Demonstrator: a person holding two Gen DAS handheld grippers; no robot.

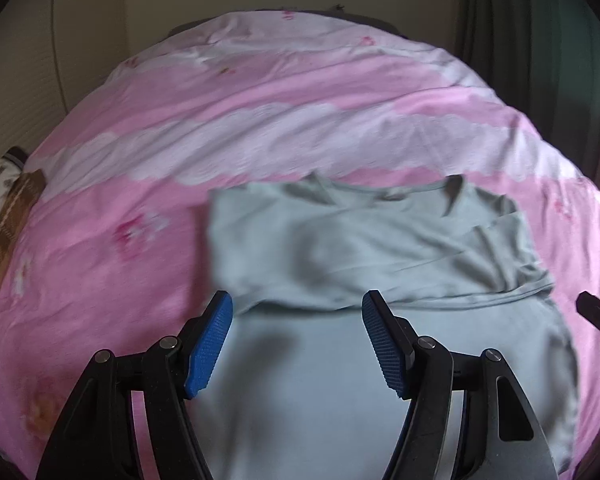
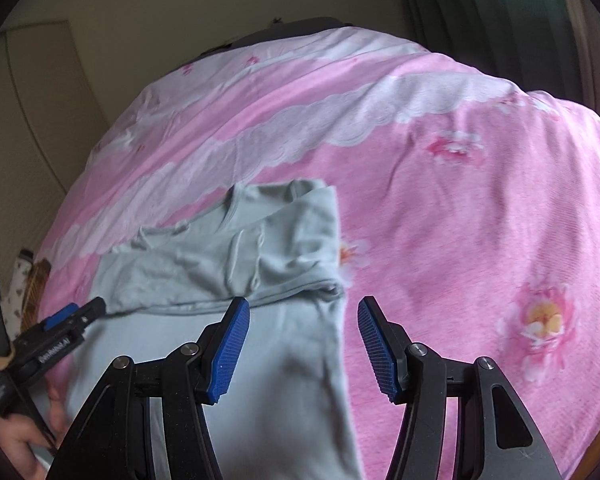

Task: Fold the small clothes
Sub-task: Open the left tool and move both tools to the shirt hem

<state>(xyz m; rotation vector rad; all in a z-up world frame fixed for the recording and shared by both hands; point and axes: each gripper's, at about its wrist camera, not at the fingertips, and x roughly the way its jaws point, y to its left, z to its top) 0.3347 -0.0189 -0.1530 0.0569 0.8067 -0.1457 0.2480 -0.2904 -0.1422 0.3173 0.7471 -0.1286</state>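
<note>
The left tongs stand open over the near part of the shirt, nothing between their blue pads. The right tongs are open too, with the shirt's right edge running up between the pads and neither pad pressing on it. In the right wrist view the left tongs show at 9 o'clock, with a hand on their handle at 8 o'clock. In the left wrist view a tip of the right tongs pokes in at 3 o'clock.

The pale green shirt lies flat on the bed, its upper part folded over so that a doubled band with the neckline sits at 12 o'clock from both tongs, and a single smooth layer runs back under them. The bed has a pink cover with white bands and flowers. At 9 o'clock in the left wrist view, a brown checked item rests at the bed's edge. A green curtain hangs at 1 o'clock.
</note>
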